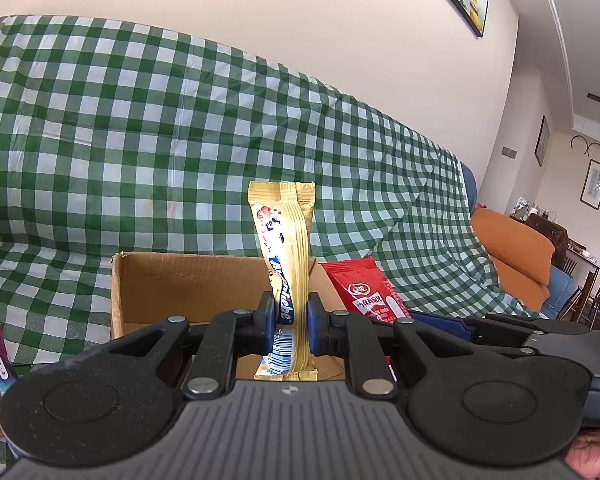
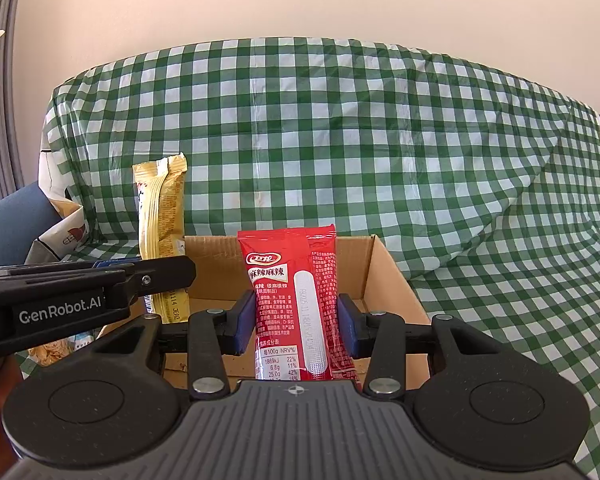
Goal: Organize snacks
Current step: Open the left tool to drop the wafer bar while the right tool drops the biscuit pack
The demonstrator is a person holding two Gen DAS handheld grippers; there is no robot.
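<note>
Snacks were in both claws. The left gripper pinched a gold wafer packet upright at its lower half; the right gripper clenched a red spicy-strip packet the same way. Both hung over the near edge of the open cardboard box, which sat on the green checked cloth. To do this well, each packet probably should be lowered well inside before letting go, one after the other, so they would lie flat and not catch the rim.
</note>
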